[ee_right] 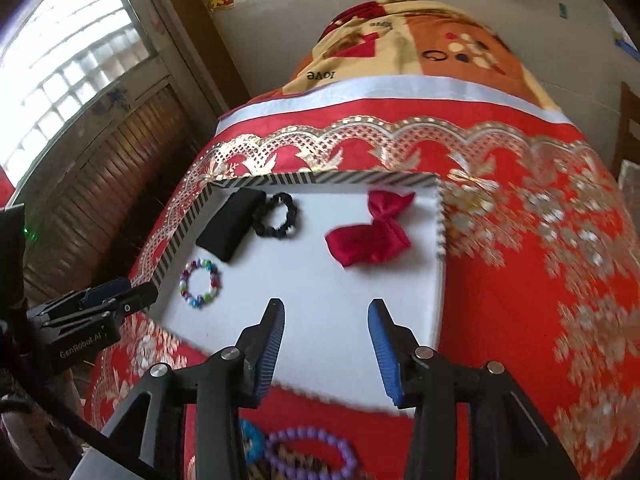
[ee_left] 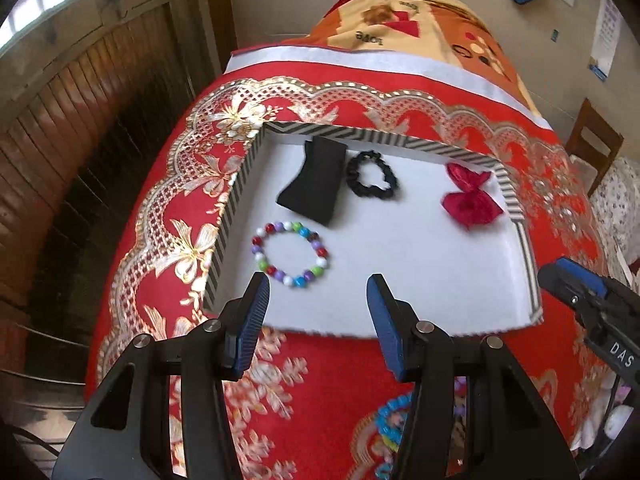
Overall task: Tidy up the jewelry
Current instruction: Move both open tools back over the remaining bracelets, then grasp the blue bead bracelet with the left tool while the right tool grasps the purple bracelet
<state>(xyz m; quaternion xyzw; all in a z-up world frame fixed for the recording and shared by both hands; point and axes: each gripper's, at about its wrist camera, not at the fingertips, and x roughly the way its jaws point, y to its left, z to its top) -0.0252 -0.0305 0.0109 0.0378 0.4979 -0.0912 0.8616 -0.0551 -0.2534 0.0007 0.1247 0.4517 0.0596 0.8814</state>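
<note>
A white tray with a striped rim (ee_left: 236,196) (ee_right: 440,216) lies on the red cloth. In it lie a multicoloured bead bracelet (ee_left: 291,254) (ee_right: 200,283), a black hair clip (ee_left: 316,184) (ee_right: 232,224), a black scrunchie (ee_left: 372,176) (ee_right: 276,216) and a red bow (ee_left: 470,196) (ee_right: 372,234). My left gripper (ee_left: 318,284) is open and empty above the tray's near edge, just right of the bead bracelet. My right gripper (ee_right: 326,308) is open and empty over the tray's near middle. A purple bead bracelet (ee_right: 312,456) and a blue beaded piece (ee_left: 390,420) (ee_right: 250,444) lie on the cloth below the grippers.
The red and gold cloth (ee_left: 320,380) (ee_right: 540,280) covers a table beside a wooden panelled wall (ee_left: 80,120) on the left. A patterned blanket (ee_left: 420,28) lies behind it. A wooden chair (ee_left: 596,140) stands at the right.
</note>
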